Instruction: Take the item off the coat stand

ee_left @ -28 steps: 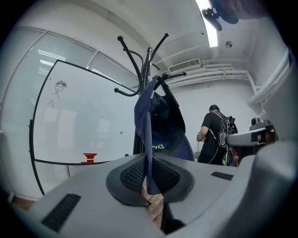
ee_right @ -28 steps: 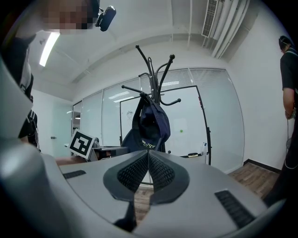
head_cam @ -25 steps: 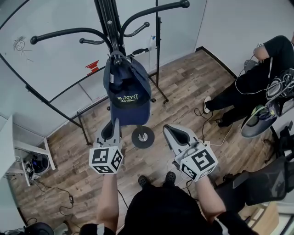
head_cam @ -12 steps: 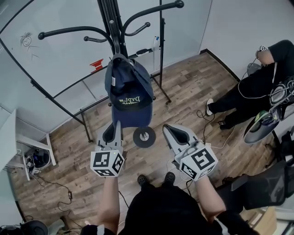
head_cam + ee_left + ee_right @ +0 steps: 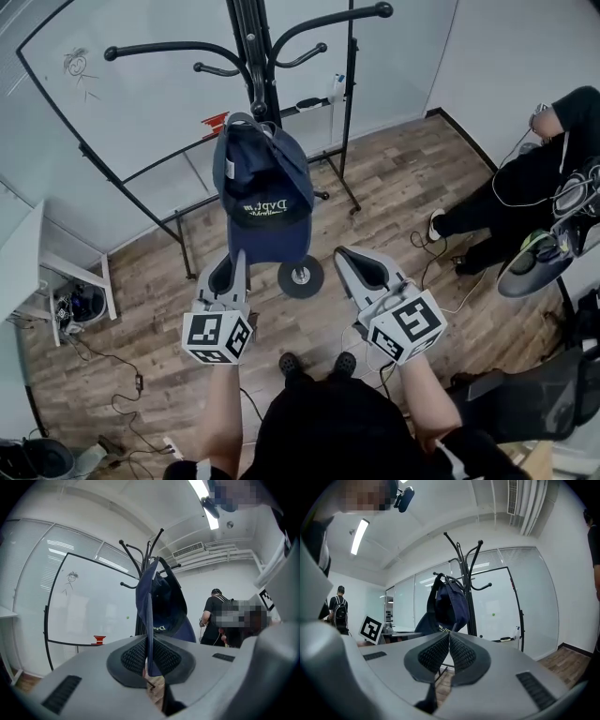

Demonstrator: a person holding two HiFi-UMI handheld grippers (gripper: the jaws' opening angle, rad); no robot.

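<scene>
A navy cap (image 5: 262,187) with yellow lettering hangs by its back strap on the black coat stand (image 5: 260,66). The brim points down toward me. My left gripper (image 5: 231,265) is shut on the brim's lower edge; in the left gripper view the brim (image 5: 148,620) stands edge-on between the ribbed pads of the left gripper (image 5: 149,660). My right gripper (image 5: 361,270) hovers to the right of the cap, apart from it. In the right gripper view the right gripper (image 5: 448,656) is shut with nothing in it, and the cap (image 5: 449,605) and the stand (image 5: 469,597) lie ahead.
The stand's round base (image 5: 300,277) rests on the wood floor between the grippers. A framed whiteboard (image 5: 112,122) stands behind the stand. A seated person (image 5: 525,187) and an office chair (image 5: 534,394) are at the right. Cables (image 5: 103,361) and a white shelf (image 5: 37,272) are at the left.
The head view has shifted, so the stand sits further right in the picture. The left gripper has drawn slightly back toward me, still on the brim. The right gripper has hardly moved.
</scene>
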